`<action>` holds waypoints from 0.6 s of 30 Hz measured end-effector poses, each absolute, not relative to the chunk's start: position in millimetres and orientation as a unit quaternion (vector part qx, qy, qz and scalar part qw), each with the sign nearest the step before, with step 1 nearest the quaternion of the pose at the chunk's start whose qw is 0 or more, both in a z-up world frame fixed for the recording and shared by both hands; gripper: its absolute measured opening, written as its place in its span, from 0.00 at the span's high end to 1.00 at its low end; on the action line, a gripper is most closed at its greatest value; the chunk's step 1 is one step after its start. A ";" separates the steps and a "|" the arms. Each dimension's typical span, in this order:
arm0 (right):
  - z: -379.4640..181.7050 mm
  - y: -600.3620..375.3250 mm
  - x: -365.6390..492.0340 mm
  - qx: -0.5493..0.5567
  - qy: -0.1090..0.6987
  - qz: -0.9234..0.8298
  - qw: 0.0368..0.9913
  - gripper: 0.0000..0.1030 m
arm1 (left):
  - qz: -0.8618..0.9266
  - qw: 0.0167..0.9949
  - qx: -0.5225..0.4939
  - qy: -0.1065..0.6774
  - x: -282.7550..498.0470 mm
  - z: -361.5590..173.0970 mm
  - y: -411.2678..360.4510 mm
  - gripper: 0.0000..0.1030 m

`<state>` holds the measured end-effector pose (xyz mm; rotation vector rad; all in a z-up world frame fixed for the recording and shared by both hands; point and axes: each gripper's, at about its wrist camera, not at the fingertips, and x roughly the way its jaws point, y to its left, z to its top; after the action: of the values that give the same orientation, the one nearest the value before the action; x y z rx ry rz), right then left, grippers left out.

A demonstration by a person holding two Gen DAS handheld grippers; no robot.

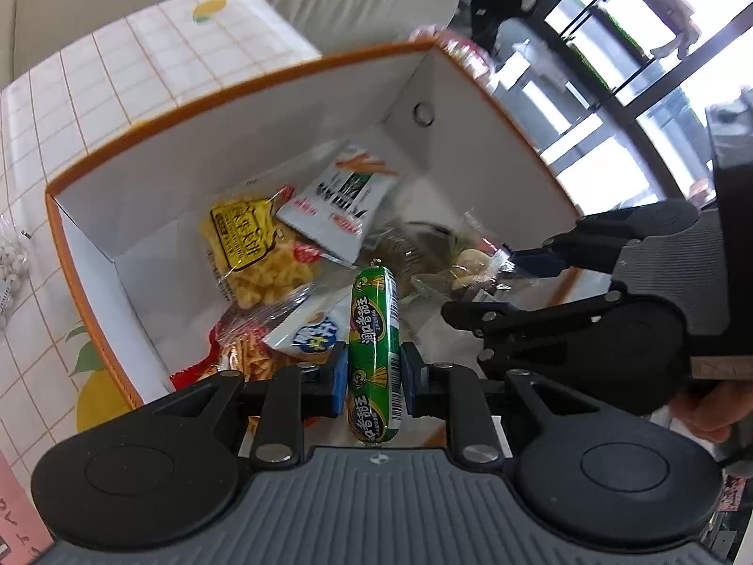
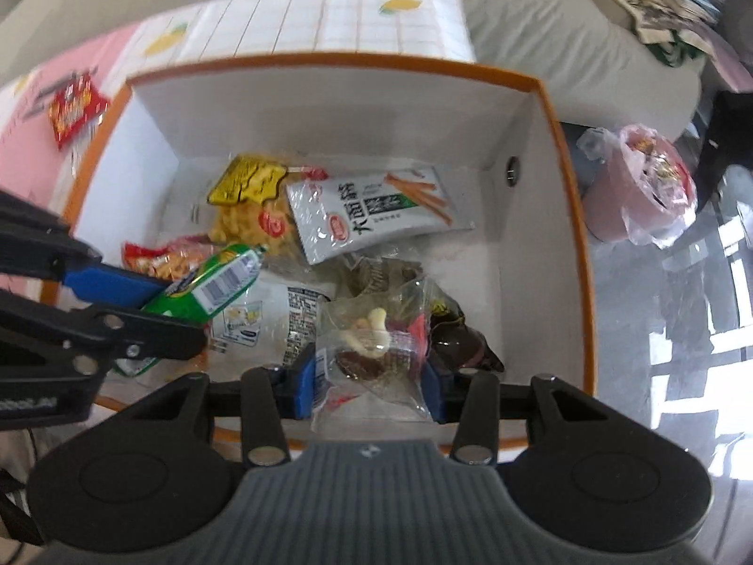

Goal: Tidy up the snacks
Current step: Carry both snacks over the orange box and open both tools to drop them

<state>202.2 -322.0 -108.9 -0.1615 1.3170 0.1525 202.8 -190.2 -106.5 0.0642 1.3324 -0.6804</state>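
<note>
both grippers holding snacks over the box

nearest, the left gripper (image 1: 372, 376) is clamping a green sausage stick (image 1: 374, 353) between its blue pads, the stick's long axis running straight away along the fingers, its far tip pointing down into the orange-rimmed box (image 2: 560, 150). the right gripper (image 2: 369, 383) is pinching a clear mixed-snack packet (image 2: 372, 343), crinkled and limp, just above the near right of the box floor. both loads are hanging directly over the pile, so the drop is probably straight down. farther in are lying a yellow puff bag (image 2: 249, 197) and a white breadstick pack (image 2: 376, 212), and beyond the box is sitting a tiled lemon-print cloth (image 2: 376, 19).
</note>
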 end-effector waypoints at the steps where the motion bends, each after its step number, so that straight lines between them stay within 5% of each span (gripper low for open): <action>1: -113.0 -319.5 204.3 -0.085 0.615 0.074 0.780 0.58 | -0.308 0.729 0.030 0.610 204.8 -109.7 -190.5 0.76; 18: -136.3 -317.1 220.7 -0.104 0.658 0.079 0.742 0.54 | -0.286 0.713 0.060 0.637 224.0 -128.1 -195.7 0.75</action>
<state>220.7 -317.1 -136.3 -0.2278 1.4417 0.1726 224.0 -195.7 -128.1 0.1338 1.4110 -0.6345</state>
